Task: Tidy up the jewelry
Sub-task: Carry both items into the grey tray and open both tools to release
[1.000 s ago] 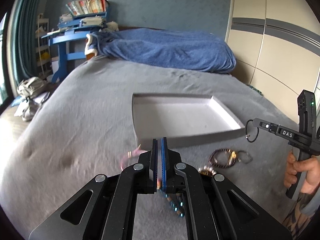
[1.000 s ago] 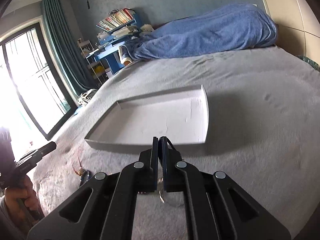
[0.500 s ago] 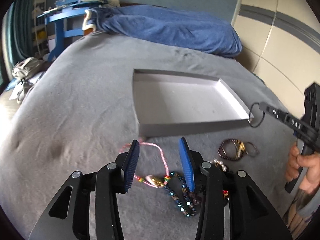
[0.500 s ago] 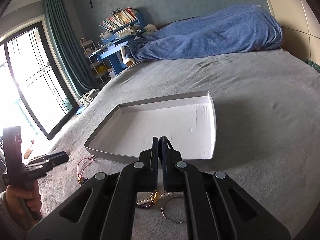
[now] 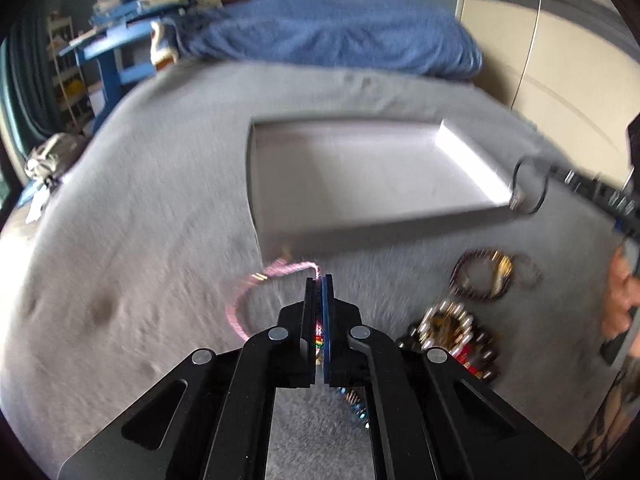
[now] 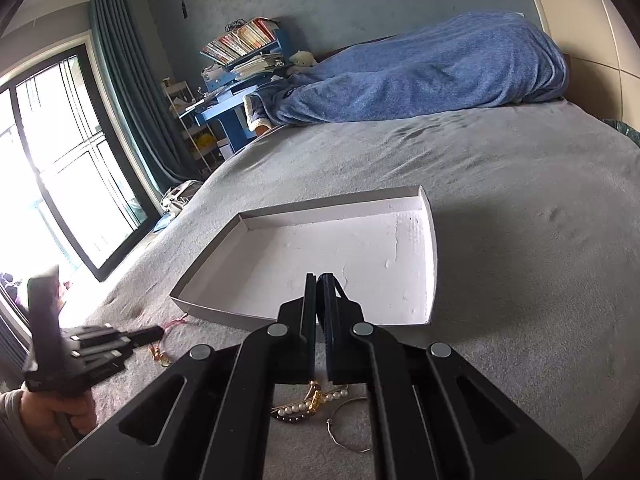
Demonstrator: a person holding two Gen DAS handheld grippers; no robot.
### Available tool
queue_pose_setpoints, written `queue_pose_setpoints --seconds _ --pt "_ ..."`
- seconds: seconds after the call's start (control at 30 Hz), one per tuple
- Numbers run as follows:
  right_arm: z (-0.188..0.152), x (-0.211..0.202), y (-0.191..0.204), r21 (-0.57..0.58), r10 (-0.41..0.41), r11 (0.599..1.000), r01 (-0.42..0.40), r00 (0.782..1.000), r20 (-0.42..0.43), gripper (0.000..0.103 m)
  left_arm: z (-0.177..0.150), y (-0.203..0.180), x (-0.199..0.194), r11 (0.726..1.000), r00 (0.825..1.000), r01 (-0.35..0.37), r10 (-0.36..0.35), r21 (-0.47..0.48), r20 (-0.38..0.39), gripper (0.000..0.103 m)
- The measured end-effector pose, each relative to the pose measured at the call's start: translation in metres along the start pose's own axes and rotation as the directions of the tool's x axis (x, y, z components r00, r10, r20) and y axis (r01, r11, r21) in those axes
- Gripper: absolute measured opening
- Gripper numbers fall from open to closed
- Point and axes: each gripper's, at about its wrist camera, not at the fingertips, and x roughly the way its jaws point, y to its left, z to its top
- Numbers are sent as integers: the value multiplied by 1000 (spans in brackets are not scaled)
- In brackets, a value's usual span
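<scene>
My left gripper is shut on a pink cord bracelet on the grey bedspread, just in front of the shallow white tray; the cord's loop trails to the left of the tips. My right gripper is shut on a thin black loop and hovers over the tray's near edge. In the left wrist view that black loop hangs at the tray's right corner. A pearl bracelet and a thin silver bangle lie under the right gripper.
More jewelry lies right of the left gripper: a dark bead bracelet, a pearl and gold piece and a blue bead strand. A blue blanket is heaped at the far end of the bed. The window is on the left.
The left gripper stood open over the pink bracelet half a second ago; it has sunk and closed on the cord. The right gripper still grips the black loop, now nearer the tray.
</scene>
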Motion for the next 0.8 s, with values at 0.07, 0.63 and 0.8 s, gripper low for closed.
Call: queue_pose_setpoints --seconds 0.07,0.63,0.8 --pt "1 0 0 -1 4 1000 -4 1000 3 3 9 0 -18 1000 997 20 -20 -5 73 3" --pt "20 12 -19 88 92 992 -94 995 26 3 72 -20 -2 990 977 103 -120 100 176 3" --pt "27 25 -28 86 65 994 -66 998 19 3 72 -18 19 992 982 82 -97 97 164 3"
